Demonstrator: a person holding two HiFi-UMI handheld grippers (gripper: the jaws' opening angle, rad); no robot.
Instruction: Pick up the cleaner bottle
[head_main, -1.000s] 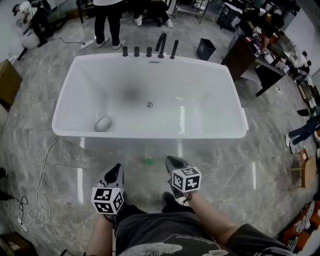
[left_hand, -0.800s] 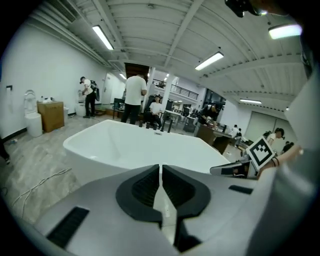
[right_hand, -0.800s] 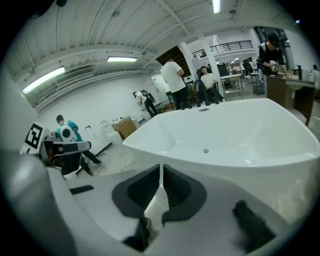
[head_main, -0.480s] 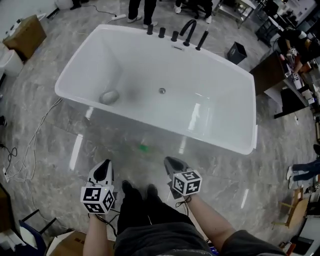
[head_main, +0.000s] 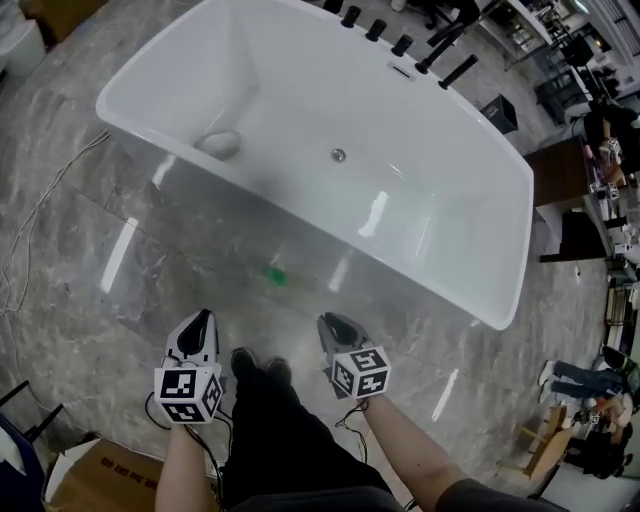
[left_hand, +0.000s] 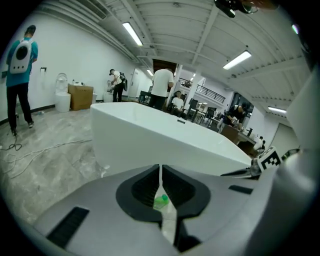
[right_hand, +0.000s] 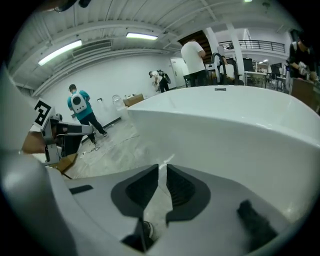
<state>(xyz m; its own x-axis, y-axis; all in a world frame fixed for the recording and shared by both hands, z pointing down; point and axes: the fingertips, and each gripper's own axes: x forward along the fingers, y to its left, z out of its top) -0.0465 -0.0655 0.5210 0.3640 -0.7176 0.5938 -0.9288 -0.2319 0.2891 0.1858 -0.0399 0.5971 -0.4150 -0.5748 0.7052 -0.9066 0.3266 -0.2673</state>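
Cleaner bottle (head_main: 274, 274): small, green-topped, on the grey marble floor (head_main: 80, 220) just beside the near long wall of the white bathtub (head_main: 430, 170); untouched, ahead of both tongs and roughly between them. In the left gripper view it shows on the floor beyond the closed tips (left_hand: 160, 201). Left tongs (head_main: 200, 322): clenched, tips together, nothing between them (left_hand: 160, 172). Right tongs (head_main: 332, 325): clenched, likewise holding nothing (right_hand: 162, 172). Both are held low over the floor, pointing toward the bathtub. Bathtub contents: a grey rounded lump (head_main: 218, 144) near its left end and a drain (head_main: 339, 155) mid-floor. Black taps (head_main: 400, 42) stand along its far rim. Cardboard box (head_main: 100, 480) beside the person's legs.
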